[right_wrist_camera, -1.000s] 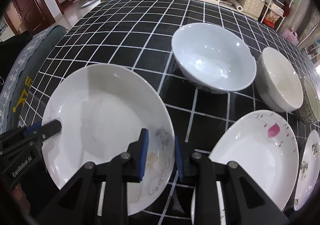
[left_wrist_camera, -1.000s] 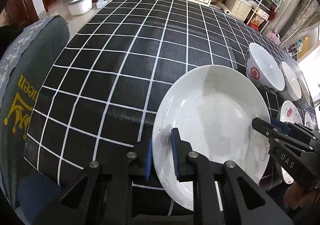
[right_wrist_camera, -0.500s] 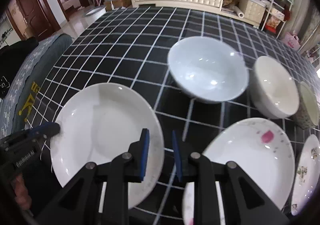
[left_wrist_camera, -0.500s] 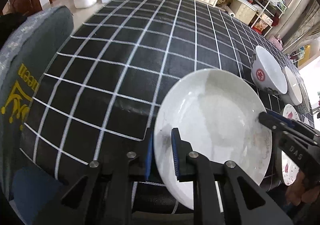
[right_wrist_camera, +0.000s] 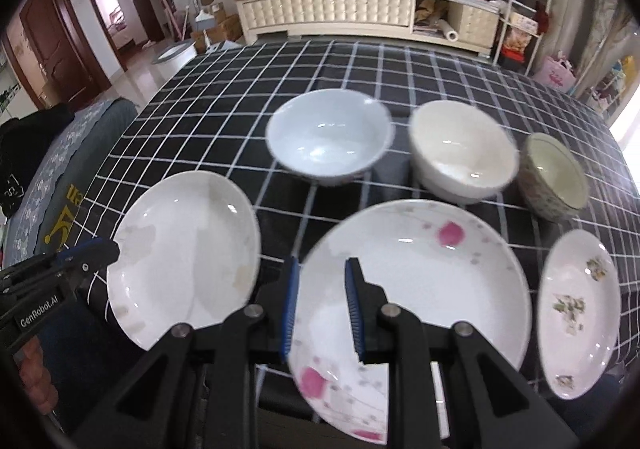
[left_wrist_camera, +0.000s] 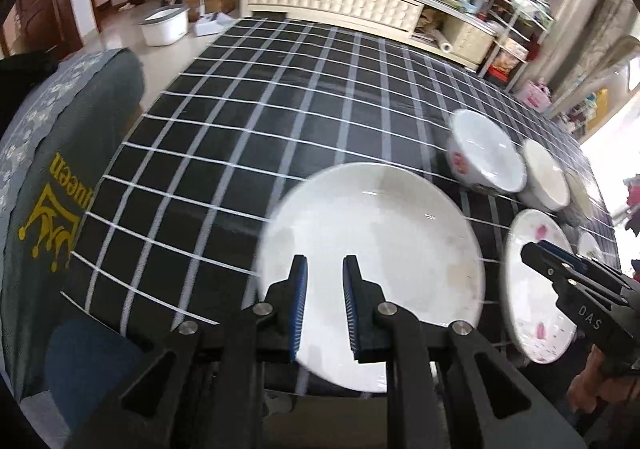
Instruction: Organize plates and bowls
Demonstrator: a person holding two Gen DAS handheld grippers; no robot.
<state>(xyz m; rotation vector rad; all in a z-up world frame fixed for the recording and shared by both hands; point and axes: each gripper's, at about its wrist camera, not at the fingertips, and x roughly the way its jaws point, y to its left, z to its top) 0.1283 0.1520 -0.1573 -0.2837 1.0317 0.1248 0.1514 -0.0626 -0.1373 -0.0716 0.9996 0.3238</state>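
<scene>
**Two tools above a row of plates**

The left tool (left_wrist_camera: 325,265) is hovering, jaws narrow and pinching nothing, over the plain white plate (left_wrist_camera: 384,233) lying at the near edge of the surface (left_wrist_camera: 240,109), toward its left corner. The right tool (right_wrist_camera: 322,265), likewise narrow and empty, is hanging over the pink-petalled plate (right_wrist_camera: 420,277) just beside it. Three bowls (right_wrist_camera: 328,133) are standing in a row farther from that edge.

- Plain white plate (right_wrist_camera: 184,261): flat, lower left.
- Pink-petal plate (right_wrist_camera: 420,289): lower centre.
- Small floral plate (right_wrist_camera: 578,313): lower right.
- Three upright bowls: white (right_wrist_camera: 328,133), cream (right_wrist_camera: 460,149), patterned (right_wrist_camera: 554,175), mid-frame row.
</scene>
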